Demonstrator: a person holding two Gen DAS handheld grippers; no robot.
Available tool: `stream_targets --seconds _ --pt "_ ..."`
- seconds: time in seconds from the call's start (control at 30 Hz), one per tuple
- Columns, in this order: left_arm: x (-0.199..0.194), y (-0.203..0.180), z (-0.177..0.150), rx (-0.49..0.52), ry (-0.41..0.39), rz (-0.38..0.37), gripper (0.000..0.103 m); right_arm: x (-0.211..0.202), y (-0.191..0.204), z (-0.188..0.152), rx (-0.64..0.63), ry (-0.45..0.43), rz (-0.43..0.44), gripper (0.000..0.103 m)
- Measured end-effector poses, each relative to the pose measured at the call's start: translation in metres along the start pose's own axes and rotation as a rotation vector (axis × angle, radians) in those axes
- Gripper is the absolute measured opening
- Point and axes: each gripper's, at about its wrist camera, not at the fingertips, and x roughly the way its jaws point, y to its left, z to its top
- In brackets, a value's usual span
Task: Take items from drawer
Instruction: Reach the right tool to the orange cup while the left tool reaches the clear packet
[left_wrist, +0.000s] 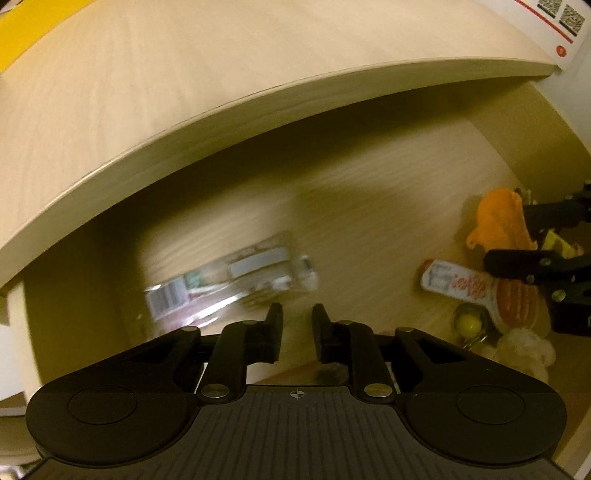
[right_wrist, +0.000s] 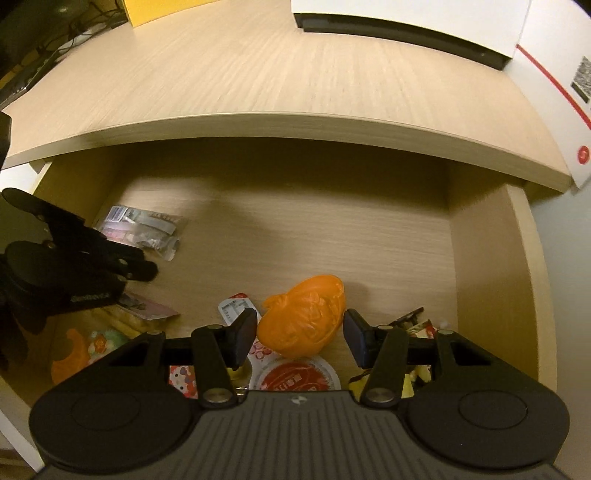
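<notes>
1. Drawer (right_wrist: 480, 258): orange mould (right_wrist: 303, 321) lies between right tongs (right_wrist: 300, 334), long axis across the gap; released, not gripping.
2. Left tongs (left_wrist: 297, 325): slightly parted, empty; clear packet (left_wrist: 229, 280) just ahead.

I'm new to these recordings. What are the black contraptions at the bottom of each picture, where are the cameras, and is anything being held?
No robot here: a person holds a two-finger gripper in each hand, and each gripper carries a wide-angle camera looking forward along its fingers. That explains the black parts filling the bottom of both pictures.

Both views look down into an open wooden drawer under a desk top.

The left wrist view shows the left gripper with a narrow gap, nothing between its fingers, above a clear plastic packet, which is blurred.

The right wrist view shows the right gripper open, its fingers on either side of an orange plastic piece; I cannot tell whether they touch it. Below that lies a round cup with a red printed lid among small snack packets.

As far as I can see, nothing is gripped yet.
</notes>
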Motion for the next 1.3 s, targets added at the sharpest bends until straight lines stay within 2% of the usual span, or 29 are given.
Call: stream_targets --seconds 0.07,0.17,0.23,0.3,0.4,0.47,0.63,0.7,0.9,1.0,1.07,1.13,1.17,1.23,1.3 --pt "-0.001 -0.002 0.000 -0.014 -0.009 -0.055 0.020 -0.002 -0.001 -0.002 0.013 -0.003 -0.003 0.052" --pt "-0.010 -0.004 0.000 0.003 -0.017 -0.180 0.020 -0.003 -0.001 -0.005 0.031 -0.001 -0.010 0.052" --pt "-0.027 -0.004 -0.004 0.052 -0.070 -0.197 0.020 -0.003 -0.005 -0.005 0.054 -0.014 -0.011 0.052" --pt "-0.044 0.001 -0.007 0.109 -0.145 -0.155 0.020 -0.002 -0.009 -0.005 0.073 -0.018 -0.013 0.052" --pt "-0.051 0.021 -0.012 0.168 -0.216 -0.047 0.020 -0.003 -0.010 -0.005 0.084 -0.027 -0.024 0.052" --pt "-0.047 0.029 -0.014 0.184 -0.205 0.017 0.020 -0.004 -0.008 -0.005 0.075 -0.035 -0.032 0.052" --pt "-0.033 0.041 -0.012 0.161 -0.136 0.085 0.020 -0.004 -0.008 -0.006 0.081 -0.040 -0.032 0.052" --pt "-0.025 0.044 -0.008 0.144 -0.101 0.090 0.020 -0.005 -0.011 -0.008 0.097 -0.040 -0.027 0.052" --pt "-0.006 0.038 0.000 0.053 -0.036 -0.068 0.022 -0.005 -0.014 -0.007 0.119 -0.040 -0.022 0.052" --pt "-0.002 0.031 0.005 0.016 -0.070 -0.107 0.025 -0.007 -0.013 -0.007 0.121 -0.035 -0.021 0.052" --pt "0.000 0.026 0.007 0.001 -0.070 -0.163 0.024 -0.007 -0.014 -0.007 0.125 -0.035 -0.021 0.052" --pt "-0.010 0.019 0.005 0.062 -0.119 -0.191 0.025 -0.007 -0.014 -0.006 0.126 -0.033 -0.020 0.052" --pt "-0.016 0.015 0.002 0.114 -0.155 -0.171 0.025 -0.007 -0.013 -0.006 0.126 -0.033 -0.019 0.052" --pt "-0.026 0.014 0.000 0.232 -0.228 -0.075 0.025 -0.008 -0.014 -0.007 0.129 -0.035 -0.014 0.052" --pt "-0.026 0.021 0.002 0.288 -0.269 0.029 0.025 -0.008 -0.015 -0.006 0.134 -0.034 -0.007 0.052"
